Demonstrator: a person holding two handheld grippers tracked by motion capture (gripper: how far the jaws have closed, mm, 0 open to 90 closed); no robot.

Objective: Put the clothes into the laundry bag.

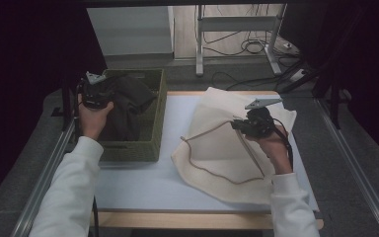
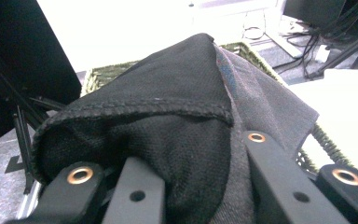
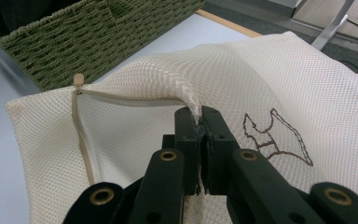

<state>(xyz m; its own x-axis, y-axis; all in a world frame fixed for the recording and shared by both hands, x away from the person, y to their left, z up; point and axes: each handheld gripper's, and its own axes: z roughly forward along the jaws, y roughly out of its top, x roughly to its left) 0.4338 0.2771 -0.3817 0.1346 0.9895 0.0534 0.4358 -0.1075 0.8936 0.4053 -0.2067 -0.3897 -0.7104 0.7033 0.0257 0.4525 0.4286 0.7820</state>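
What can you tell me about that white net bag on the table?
The mesh laundry bag is cream-white, woven of fine netting, with a zipper edge along its mouth and a small brown outline stitched on one side. It lies spread and rumpled on the pale table, right of the green woven basket. The right gripper has its jaws shut on a fold near the mouth, lifting it slightly.

On the table (image 1: 143, 182): basket (image 1: 155, 128) at the far left, mesh bag (image 1: 212, 148) to the right, spread from the far edge toward the near edge. In the basket, a cloth (image 1: 128, 106), part lifted above the rim. Left gripper (image 1: 96, 94) over the basket's left side, clamped on the cloth. Right gripper (image 1: 242, 126) above the mesh bag, pinching its upper layer beside the zipper (image 3: 81, 135). Beyond the table, a floor with cables (image 1: 246, 47).
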